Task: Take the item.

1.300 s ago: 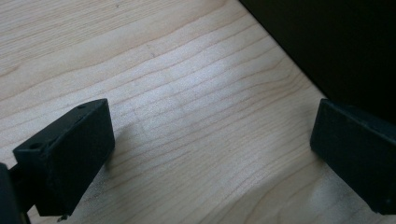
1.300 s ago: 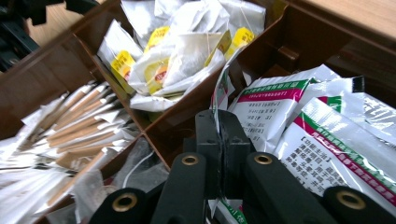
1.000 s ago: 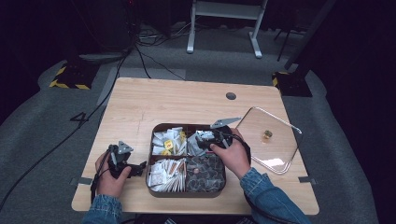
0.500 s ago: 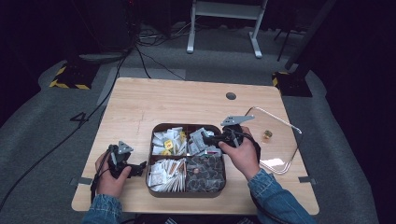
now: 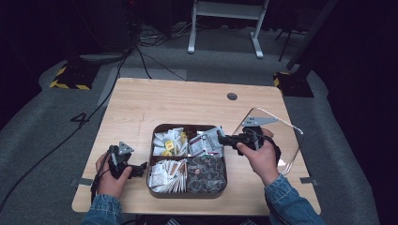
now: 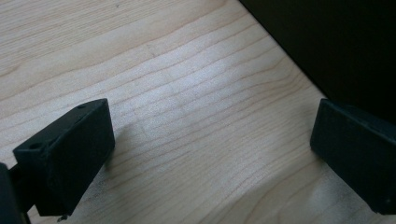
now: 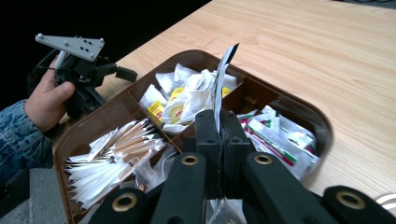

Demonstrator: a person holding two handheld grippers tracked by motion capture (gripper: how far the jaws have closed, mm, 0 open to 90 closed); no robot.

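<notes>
A brown tray (image 5: 187, 194) with four compartments sits near the table's front edge. My right gripper (image 5: 220, 139) hovers over the tray's far right corner, shut on a thin white sachet (image 7: 223, 70). In the right gripper view the sachet stands edge-on out of my right gripper (image 7: 217, 122), above the compartments. The far compartments hold yellow-and-white sachets (image 7: 180, 100) and red-and-green packets (image 7: 275, 135). White stick packets (image 7: 109, 158) lie in a near one. My left gripper (image 5: 140, 168) rests on the table left of the tray. The left gripper (image 6: 210, 154) is open, with bare wood between its jaws.
A clear lid (image 5: 293, 129) lies on the table right of the tray, partly under the right hand. A small round hole (image 5: 232, 96) marks the far part of the wooden tabletop (image 5: 164, 103). Cables and stand legs lie on the floor beyond.
The right gripper has lifted out of the tray's far right compartment and moved to the right, still closed on the sachet. The left gripper has stayed put.
</notes>
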